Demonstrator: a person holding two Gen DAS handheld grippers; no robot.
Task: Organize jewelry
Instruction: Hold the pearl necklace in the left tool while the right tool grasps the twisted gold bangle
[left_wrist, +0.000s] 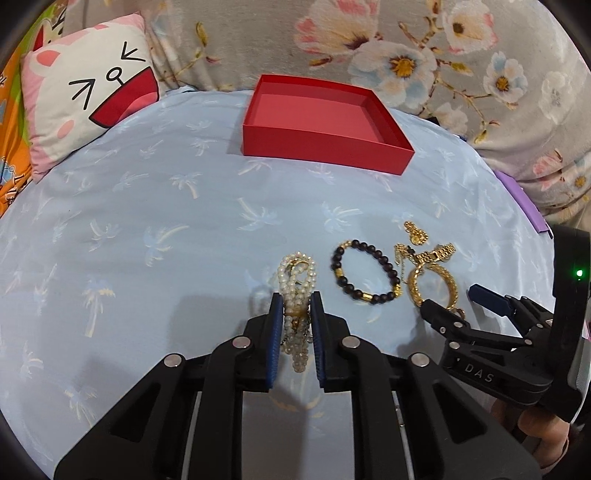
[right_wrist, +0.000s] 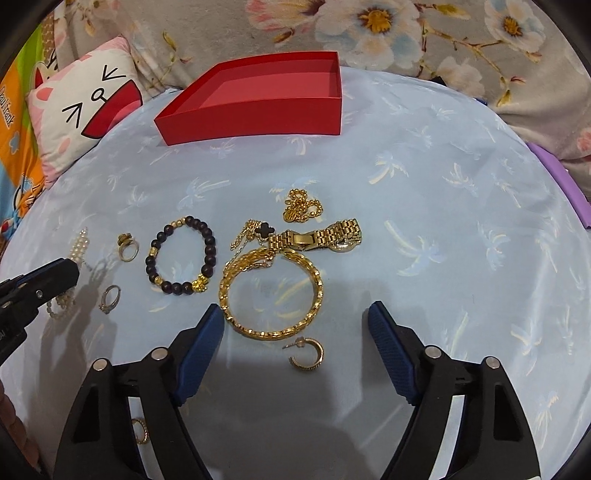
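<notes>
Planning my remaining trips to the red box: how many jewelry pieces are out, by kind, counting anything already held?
Rings: 2
Hoop earrings: 2
Bracelets: 2, dark bead bracelet and gold bangle
Gold watch: 1
Chains: 2, clover chain and gold bead chain
Pearl strand: 1, held in the left gripper
Total: 10

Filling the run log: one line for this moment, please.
left gripper: shut on pearl bracelet | right gripper: open above gold bangle | red box: empty

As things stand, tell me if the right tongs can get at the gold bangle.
Probably yes: the right tongs stand open just short of the gold bangle, with only bare sheet between. A hoop earring lies close and might get caught.
</notes>
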